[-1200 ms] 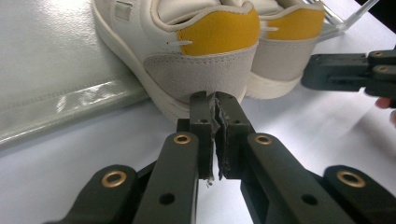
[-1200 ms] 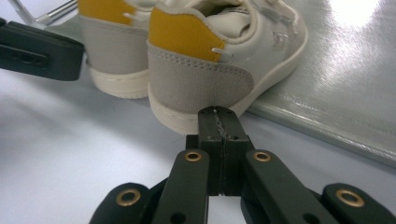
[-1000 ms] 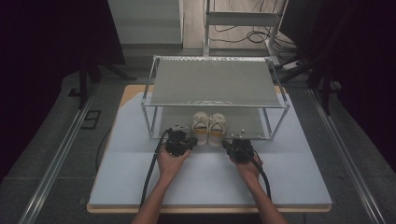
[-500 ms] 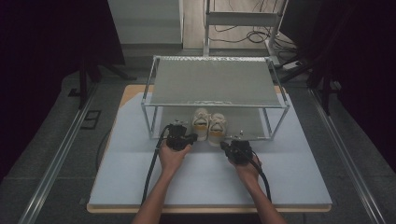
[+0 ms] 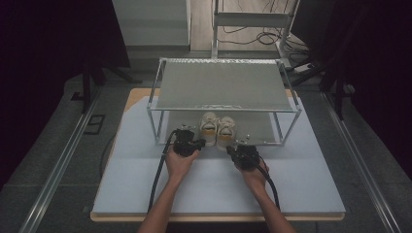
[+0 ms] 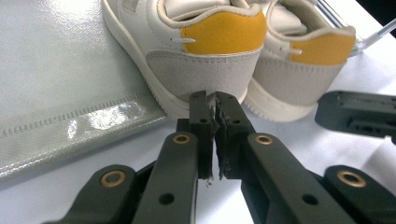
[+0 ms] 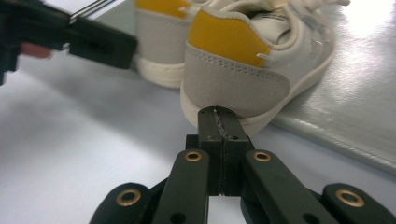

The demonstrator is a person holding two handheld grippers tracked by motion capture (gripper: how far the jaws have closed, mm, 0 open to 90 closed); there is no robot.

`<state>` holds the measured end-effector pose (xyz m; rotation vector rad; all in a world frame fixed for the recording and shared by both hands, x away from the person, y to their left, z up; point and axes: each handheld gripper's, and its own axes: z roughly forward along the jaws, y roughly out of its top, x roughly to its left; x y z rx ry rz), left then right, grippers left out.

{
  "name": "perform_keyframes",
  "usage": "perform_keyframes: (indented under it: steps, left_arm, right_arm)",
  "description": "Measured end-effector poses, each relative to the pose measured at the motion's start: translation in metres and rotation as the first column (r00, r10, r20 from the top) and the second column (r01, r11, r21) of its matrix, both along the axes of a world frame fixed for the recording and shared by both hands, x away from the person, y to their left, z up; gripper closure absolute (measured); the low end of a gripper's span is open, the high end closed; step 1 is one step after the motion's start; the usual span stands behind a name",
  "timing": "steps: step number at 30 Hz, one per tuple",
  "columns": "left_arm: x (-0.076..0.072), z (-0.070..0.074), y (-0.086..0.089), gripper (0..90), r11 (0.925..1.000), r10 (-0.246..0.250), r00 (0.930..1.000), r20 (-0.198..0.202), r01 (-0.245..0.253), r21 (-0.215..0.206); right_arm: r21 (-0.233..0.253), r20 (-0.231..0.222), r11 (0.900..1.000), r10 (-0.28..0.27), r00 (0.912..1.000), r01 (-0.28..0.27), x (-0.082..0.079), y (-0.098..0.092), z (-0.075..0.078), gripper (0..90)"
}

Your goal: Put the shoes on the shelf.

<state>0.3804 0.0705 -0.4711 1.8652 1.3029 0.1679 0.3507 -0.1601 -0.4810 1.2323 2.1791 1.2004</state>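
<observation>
In the high view we see both forearms entering from the near edge of the white table [image 5: 145, 189] and reaching forward, roughly parallel. The left hand [image 5: 179, 162] holds the left gripper [image 5: 187, 141] at the near left corner of the metal rack [image 5: 221, 87]. The right hand [image 5: 252, 174] holds the right gripper [image 5: 241, 151] just near the rack's front rail, slightly nearer to us than the left one. A black cable [image 5: 158, 179] trails back from the left gripper along the forearm.

A pair of white shoes [image 5: 217, 128] with yellow heel tabs stands side by side on the lower shelf of the rack, heels facing us, between the two grippers.

The gripper views supply detail that the high view cannot resolve. In the left gripper view, we see the left gripper [image 6: 215, 100] with its jaws almost together, a thin gap between them and nothing held; the tips sit right at the heel of the left shoe [image 6: 205, 70], though we cannot tell if they touch. The right shoe [image 6: 299, 70] stands beside it, and the other gripper [image 6: 357, 114] appears at the right edge.

In the right gripper view, the right gripper [image 7: 218, 116] has its jaws pressed fully together, empty, with the tips at the heel sole of the right shoe [image 7: 243, 70]. The grey shelf mat [image 7: 355, 93] lies beneath that shoe.
</observation>
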Motion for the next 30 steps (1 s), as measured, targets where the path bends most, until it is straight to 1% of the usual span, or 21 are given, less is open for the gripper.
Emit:
perform_keyframes:
  steps: [1,3,11,16,18,20,21,23,25,26,28,29,30]
  left_arm:
    - [0.000,0.000,0.000,85.8,1.0000,0.000,1.0000,0.000,0.000,0.001]
    - [0.000,0.000,0.000,85.8,1.0000,0.000,1.0000,0.003,0.000,0.003]
    - [0.000,0.000,-0.001,85.9,0.9999,-0.002,1.0000,0.002,0.002,0.011]
    - [0.001,0.000,-0.001,85.9,0.9999,-0.001,1.0000,0.003,0.001,0.010]
    - [0.001,0.000,-0.001,85.9,0.9999,-0.002,1.0000,0.002,0.002,0.011]
    - [0.001,0.000,-0.003,86.0,1.0000,-0.001,1.0000,0.002,0.001,0.008]
    - [0.002,0.000,-0.003,86.0,1.0000,-0.001,1.0000,0.001,0.001,0.009]
    - [0.005,0.000,-0.006,86.0,0.9997,-0.005,1.0000,-0.001,0.005,0.022]
    - [0.010,0.002,-0.007,85.8,0.9983,-0.036,0.9991,0.023,0.035,0.048]
    - [0.012,0.002,-0.008,85.7,0.9978,-0.041,0.9988,0.029,0.039,0.053]
    - [0.017,0.002,-0.009,85.6,0.9981,-0.036,0.9989,0.028,0.035,0.050]
    - [0.019,0.002,-0.008,85.6,0.9974,-0.042,0.9987,0.029,0.040,0.060]
    - [0.021,0.001,-0.008,85.2,0.9969,-0.036,0.9990,0.027,0.034,0.071]
  right_arm:
    - [0.004,0.005,1.000,-0.012,0.9999,0.012,0.001,-0.001,0.000,89.7]
    - [0.005,0.000,1.000,-0.021,0.9998,0.021,0.006,-0.004,-0.001,89.7]
    - [0.000,0.009,0.998,-0.065,0.9978,0.065,0.019,-0.007,0.000,89.7]
    - [-0.006,-0.007,0.995,-0.097,0.9952,0.097,0.031,-0.010,0.000,89.7]
    - [-0.009,-0.007,0.995,-0.098,0.9952,0.098,0.034,-0.012,-0.001,89.7]
    - [-0.013,-0.019,0.995,-0.099,0.9949,0.098,0.036,-0.012,-0.004,89.7]
    - [-0.007,-0.015,0.995,-0.102,0.9947,0.102,0.035,-0.012,-0.005,89.7]
    - [-0.008,-0.015,0.995,-0.098,0.9950,0.098,0.035,-0.011,-0.005,89.7]
    - [-0.016,-0.013,0.996,-0.091,0.9958,0.090,0.035,-0.010,-0.005,89.7]
    - [-0.016,-0.015,0.996,-0.088,0.9960,0.088,0.036,-0.010,-0.005,89.7]
    - [-0.014,-0.018,0.997,-0.082,0.9965,0.082,0.036,-0.009,-0.006,89.7]
    - [-0.014,-0.017,0.997,-0.081,0.9966,0.081,0.037,-0.009,-0.007,89.7]
    - [-0.011,-0.019,0.997,-0.079,0.9967,0.079,0.037,-0.008,-0.007,89.7]
